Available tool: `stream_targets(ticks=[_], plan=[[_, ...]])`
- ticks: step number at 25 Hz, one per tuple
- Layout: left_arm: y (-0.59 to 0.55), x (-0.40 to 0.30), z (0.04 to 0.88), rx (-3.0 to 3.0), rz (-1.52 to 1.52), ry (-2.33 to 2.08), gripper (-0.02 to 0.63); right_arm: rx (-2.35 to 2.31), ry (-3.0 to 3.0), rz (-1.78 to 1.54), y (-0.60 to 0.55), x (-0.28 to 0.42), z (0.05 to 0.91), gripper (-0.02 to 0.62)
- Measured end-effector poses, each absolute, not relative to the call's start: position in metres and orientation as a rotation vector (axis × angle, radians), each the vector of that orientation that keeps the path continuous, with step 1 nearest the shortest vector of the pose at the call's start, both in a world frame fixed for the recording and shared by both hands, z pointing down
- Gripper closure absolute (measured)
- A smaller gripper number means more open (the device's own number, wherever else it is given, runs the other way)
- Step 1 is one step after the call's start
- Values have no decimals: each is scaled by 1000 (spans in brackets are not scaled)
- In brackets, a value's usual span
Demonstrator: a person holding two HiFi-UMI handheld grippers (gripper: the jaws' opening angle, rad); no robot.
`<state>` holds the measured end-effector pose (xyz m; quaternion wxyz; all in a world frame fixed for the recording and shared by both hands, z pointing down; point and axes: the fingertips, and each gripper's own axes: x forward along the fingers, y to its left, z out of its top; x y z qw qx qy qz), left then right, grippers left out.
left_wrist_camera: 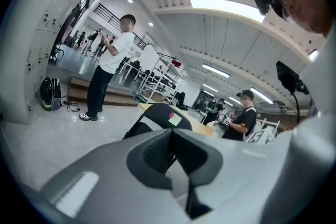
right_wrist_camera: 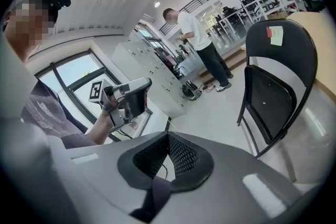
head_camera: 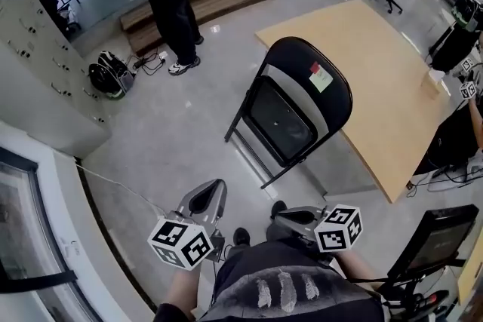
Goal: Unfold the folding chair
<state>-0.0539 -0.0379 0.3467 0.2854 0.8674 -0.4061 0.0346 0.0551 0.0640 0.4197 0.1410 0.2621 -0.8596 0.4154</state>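
facing a black metal folding chair (head_camera: 302, 98), folded flat, seat tucked up against the backrest, feet on the glossy grey floor (head_camera: 189, 132). appears propped with its rounded back at the edge of the light wooden bench (head_camera: 377, 64), presumably so as to stand up unaided; cannot tell for sure whether actually touching. bears a white-and-red sticker (head_camera: 320, 77) near the top of the backrest.

holding the left grey two-finger gripper (head_camera: 205, 200) and the right grey two-finger gripper (head_camera: 298, 219) low in front of the body, side by side, both aimed roughly toward the chair. fingers (left_wrist_camera: 152, 157) on the left pressed fully together, nothing between them; same on the right, ribbed fingers (right_wrist_camera: 181, 157) meeting with nothing caught. probably carried closed simply for the approach, no grasp being due yet.

chair well apart from both pairs of fingers, across a stretch of bare floor. seen in the left gripper view straight ahead, just above the closed tips; in the right gripper view off to the right of the tips, side-on, seat panel and thin legs plain. judged as not yet started: gap to be closed and fingers parted before taking hold of backrest and seat edge.
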Motion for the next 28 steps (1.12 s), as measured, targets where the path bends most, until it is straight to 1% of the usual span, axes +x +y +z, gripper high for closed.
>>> stream_targets(ticks=[14,20,28], plan=[[-93,65,333,2381,238,-1092,604,860,-2625,1252,-16,159,419,598],[-109,92,329,2384,281,-1183,604,830,-2643,1273,-52,191,424,597],[-103,104,325,2331,310,-1256,604,794,-2656,1152,-77,216,416,597]])
